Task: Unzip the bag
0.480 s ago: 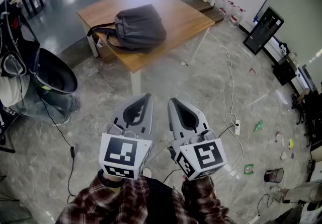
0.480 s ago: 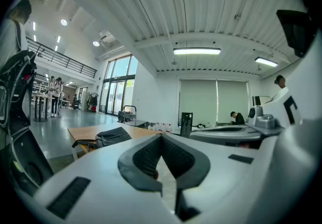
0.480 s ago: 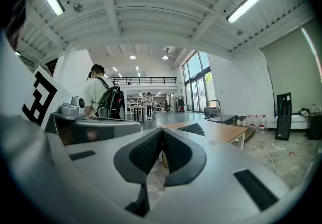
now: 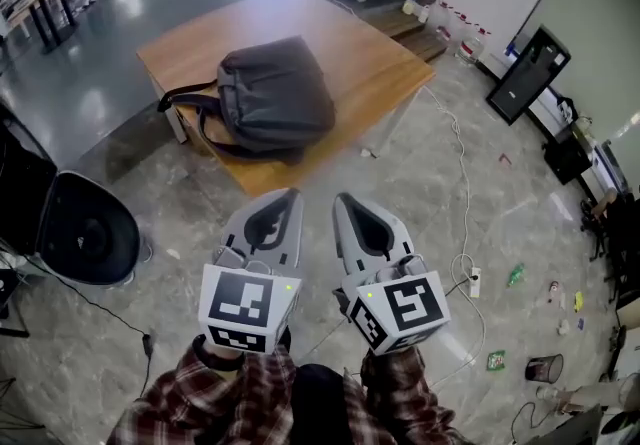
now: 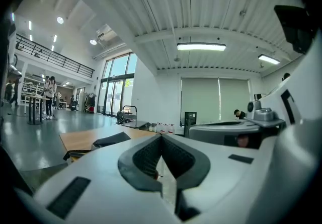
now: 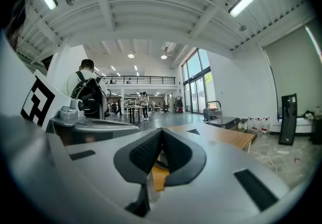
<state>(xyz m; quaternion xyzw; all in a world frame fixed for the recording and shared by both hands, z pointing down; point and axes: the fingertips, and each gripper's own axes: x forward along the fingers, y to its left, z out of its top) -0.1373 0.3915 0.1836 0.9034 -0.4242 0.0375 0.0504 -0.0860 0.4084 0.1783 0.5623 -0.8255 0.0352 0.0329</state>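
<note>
**Head view:** The approach step is judged to be in hand; unzipping is not yet begun. The bag (image 4: 275, 93) lies on the tabletop (image 4: 375, 58) at 12 o'clock, well apart from the tools. The left tool (image 4: 291, 195) and right tool (image 4: 343, 201) are held side by side above the floor at 6 o'clock. The zip pull cannot be made out. Next, the tools must be carried to the bag and opened.

**Left gripper view:** The jaws are pressed together and nothing is held. The bag is seen at 9 o'clock.

**Right gripper view:** The jaws are likewise closed and empty.
</note>
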